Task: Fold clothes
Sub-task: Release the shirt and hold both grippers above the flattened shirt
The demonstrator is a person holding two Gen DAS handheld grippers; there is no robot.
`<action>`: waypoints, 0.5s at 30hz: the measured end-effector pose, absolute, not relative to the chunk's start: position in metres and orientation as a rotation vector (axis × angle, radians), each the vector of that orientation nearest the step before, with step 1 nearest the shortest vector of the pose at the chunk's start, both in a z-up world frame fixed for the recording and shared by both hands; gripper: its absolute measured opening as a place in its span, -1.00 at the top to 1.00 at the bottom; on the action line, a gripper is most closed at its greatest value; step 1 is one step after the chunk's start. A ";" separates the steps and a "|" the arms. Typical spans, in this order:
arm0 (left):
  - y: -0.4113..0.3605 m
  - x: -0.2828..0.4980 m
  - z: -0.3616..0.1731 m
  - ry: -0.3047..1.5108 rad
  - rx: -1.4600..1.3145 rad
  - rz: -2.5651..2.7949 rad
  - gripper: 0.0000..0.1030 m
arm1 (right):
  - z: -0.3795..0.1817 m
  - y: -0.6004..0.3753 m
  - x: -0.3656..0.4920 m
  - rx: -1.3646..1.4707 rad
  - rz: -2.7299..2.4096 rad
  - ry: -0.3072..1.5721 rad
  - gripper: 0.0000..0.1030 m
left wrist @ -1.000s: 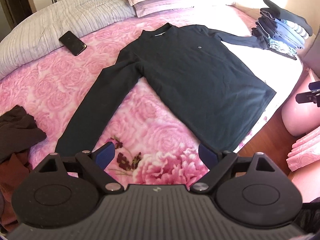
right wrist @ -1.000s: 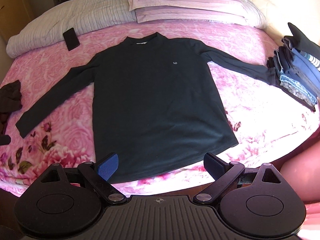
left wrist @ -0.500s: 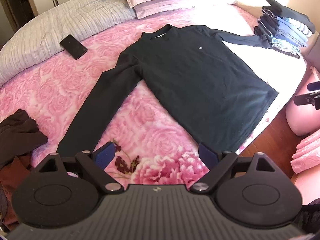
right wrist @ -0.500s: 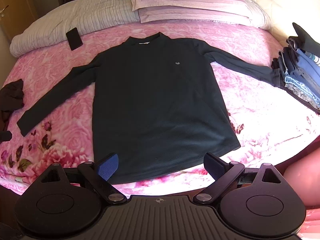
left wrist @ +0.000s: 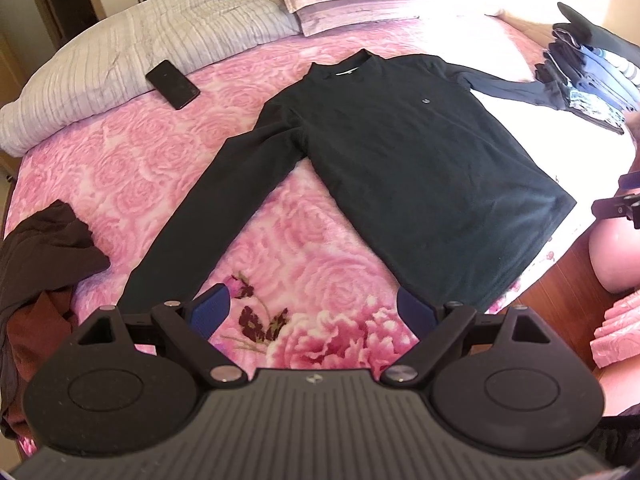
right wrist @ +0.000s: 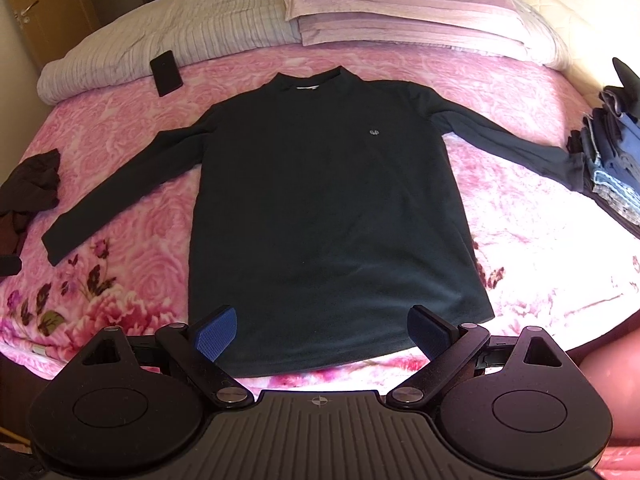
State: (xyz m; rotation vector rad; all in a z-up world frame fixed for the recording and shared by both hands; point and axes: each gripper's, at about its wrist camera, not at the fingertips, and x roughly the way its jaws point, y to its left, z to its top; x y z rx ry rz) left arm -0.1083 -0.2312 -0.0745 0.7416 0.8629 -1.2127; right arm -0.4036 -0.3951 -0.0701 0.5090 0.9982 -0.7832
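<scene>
A dark long-sleeved shirt [right wrist: 328, 200] lies flat, front up, on the pink rose bedspread [right wrist: 120, 152], sleeves spread out; it also shows in the left wrist view [left wrist: 420, 160]. My left gripper [left wrist: 316, 312] is open and empty, above the bed near the cuff of the shirt's left sleeve [left wrist: 160, 280]. My right gripper [right wrist: 320, 334] is open and empty, just above the shirt's bottom hem [right wrist: 320, 360]. The right gripper's edge [left wrist: 620, 208] shows at the right of the left wrist view.
A stack of folded clothes [right wrist: 616, 160] sits at the bed's right edge, on the right cuff. A black phone [right wrist: 166, 73] lies near the grey quilt [right wrist: 180, 36]. Crumpled brown clothes [left wrist: 44, 248] lie at the left. Pillows [right wrist: 400, 12] are at the head.
Both grippers have drifted slightly back toward the foot of the bed; the shirt sits a little higher in both views. Nothing was grasped.
</scene>
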 end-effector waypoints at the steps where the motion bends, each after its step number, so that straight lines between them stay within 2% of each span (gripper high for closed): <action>1: -0.231 -0.109 -0.075 0.865 0.738 -1.206 -0.71 | -0.071 -0.396 -0.403 0.507 -0.777 1.000 -0.84; 15: -0.211 -0.107 -0.077 0.876 0.716 -1.122 -0.71 | -0.078 -0.397 -0.388 0.455 -0.691 1.004 -0.84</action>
